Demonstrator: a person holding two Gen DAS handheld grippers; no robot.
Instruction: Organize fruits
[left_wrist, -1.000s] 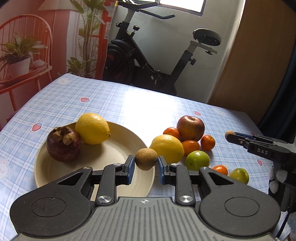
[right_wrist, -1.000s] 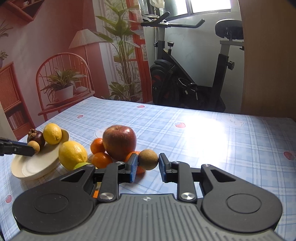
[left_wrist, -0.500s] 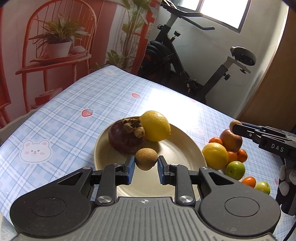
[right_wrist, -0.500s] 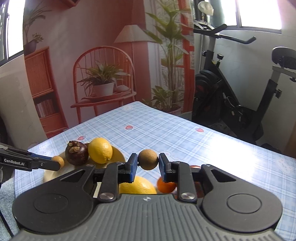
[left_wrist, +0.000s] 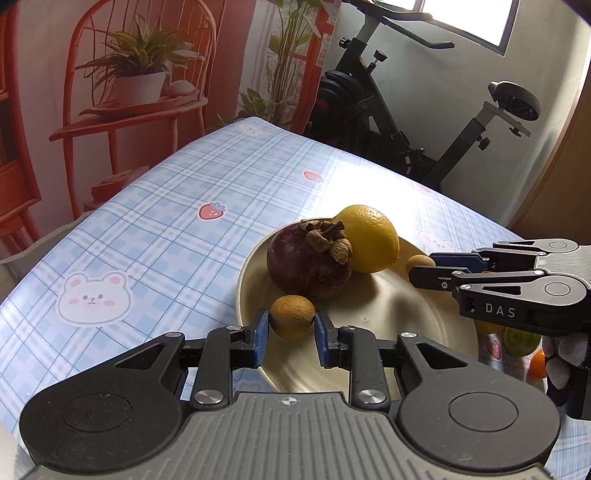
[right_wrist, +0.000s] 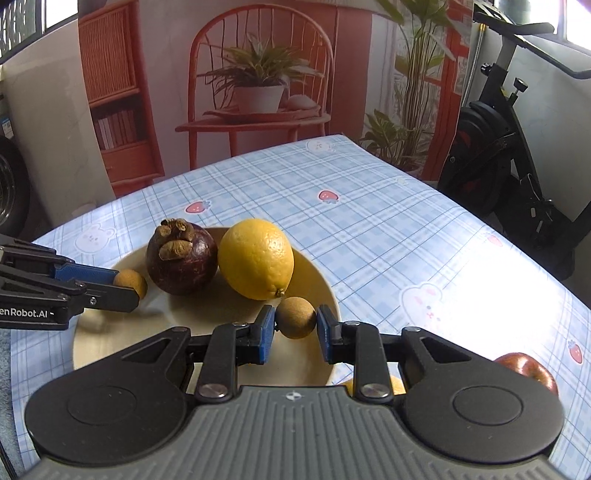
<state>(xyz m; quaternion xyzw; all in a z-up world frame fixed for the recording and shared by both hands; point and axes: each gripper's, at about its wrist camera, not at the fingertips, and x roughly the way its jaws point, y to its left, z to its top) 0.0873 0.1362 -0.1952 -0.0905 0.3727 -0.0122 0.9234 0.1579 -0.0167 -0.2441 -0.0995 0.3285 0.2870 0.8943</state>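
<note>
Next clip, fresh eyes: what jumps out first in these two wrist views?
Each gripper is shut on a small brown fruit above the cream plate: the left gripper with its small brown fruit at the plate's near-left edge, the right gripper with another brown fruit at the opposite rim. On the plate a dark mangosteen sits against a yellow lemon.

I count one plate, one lemon and one dark purple fruit on it, two little brown fruits, and one red apple.
</note>
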